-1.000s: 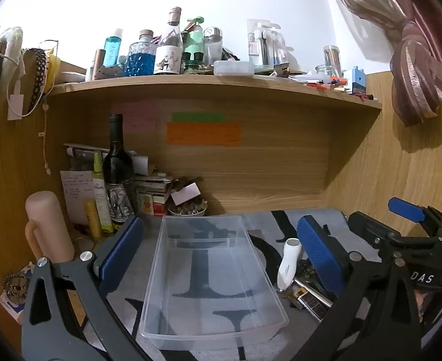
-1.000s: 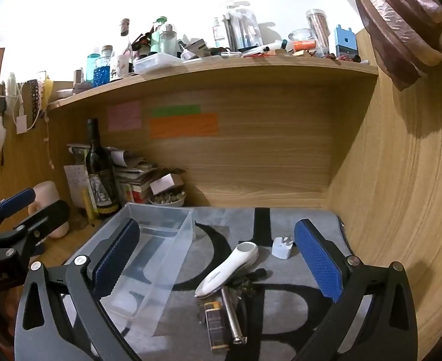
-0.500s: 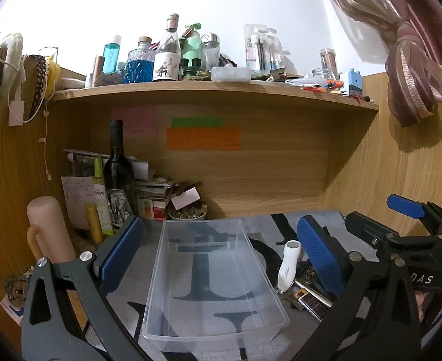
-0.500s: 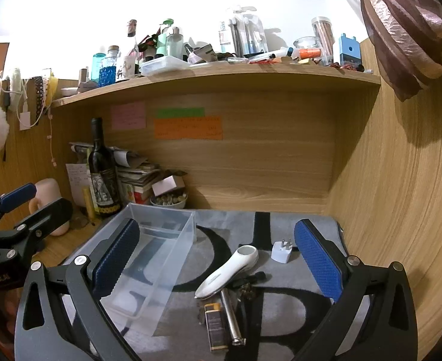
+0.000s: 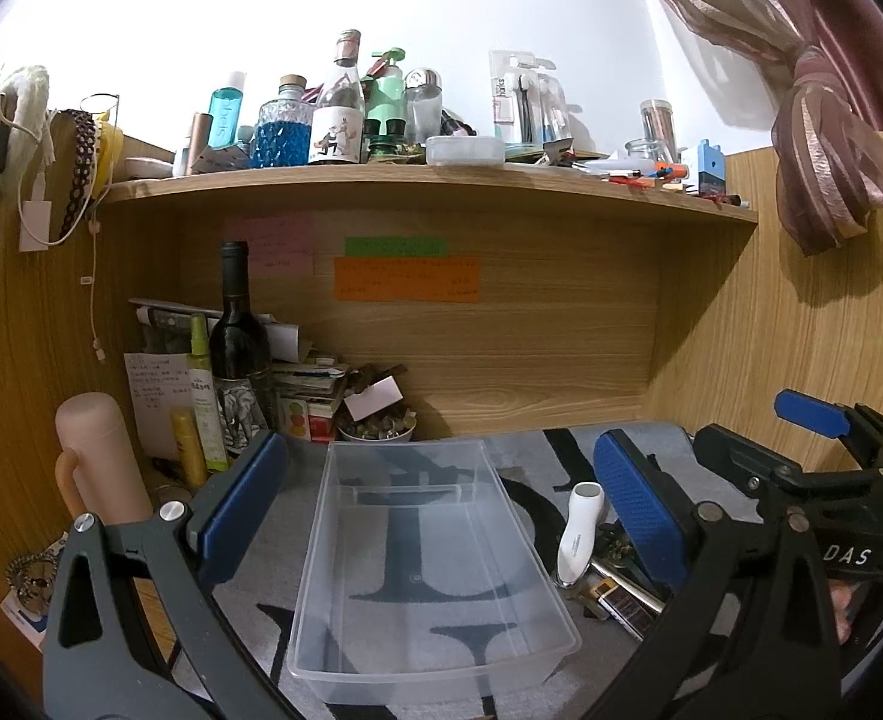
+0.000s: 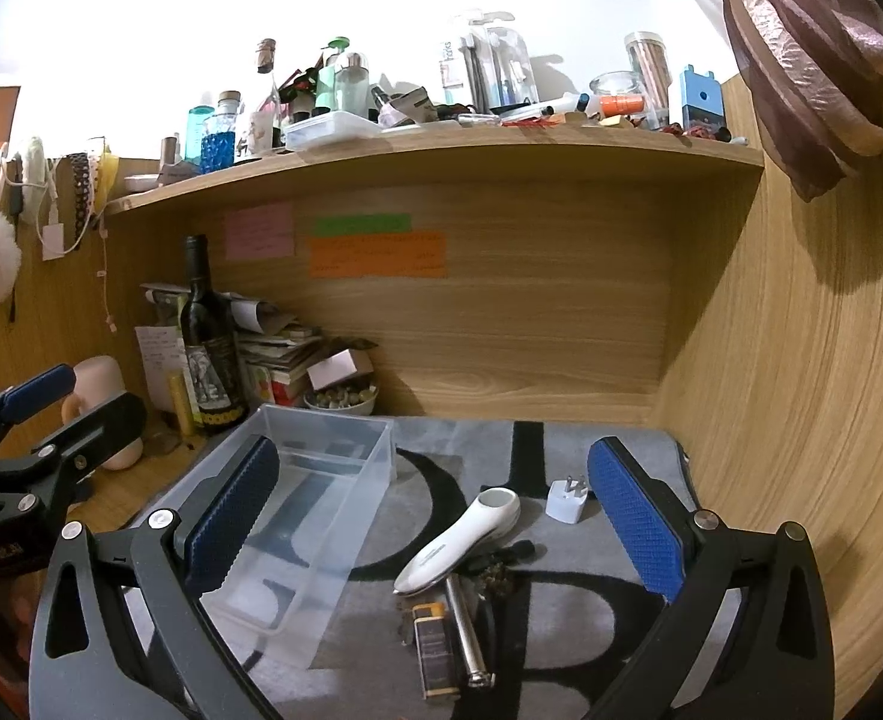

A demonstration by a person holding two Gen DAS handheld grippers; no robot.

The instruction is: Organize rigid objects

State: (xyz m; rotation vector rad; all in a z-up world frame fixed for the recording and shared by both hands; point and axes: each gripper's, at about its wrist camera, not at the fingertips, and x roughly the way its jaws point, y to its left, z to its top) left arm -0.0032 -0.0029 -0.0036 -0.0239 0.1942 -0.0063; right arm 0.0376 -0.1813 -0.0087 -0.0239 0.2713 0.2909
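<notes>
Clear plastic bin (image 5: 429, 558) sits empty on the desk mat (image 6: 561, 648), framed between the wide-open fingers of the left hand-held gripper (image 5: 435, 498).

Just right of the bin, between the spread, empty fingers of the right hand-held gripper (image 6: 435, 516), lies a white handheld device (image 6: 459, 540) resting on a small pile: a metal cylinder (image 6: 468, 630), a dark lighter (image 6: 432, 654), and a white plug adapter (image 6: 567, 498) slightly apart, ahead near the right finger. Beyond the left finger stand a wine bottle (image 5: 237, 336) and a pink flask (image 5: 102, 462).
</notes>
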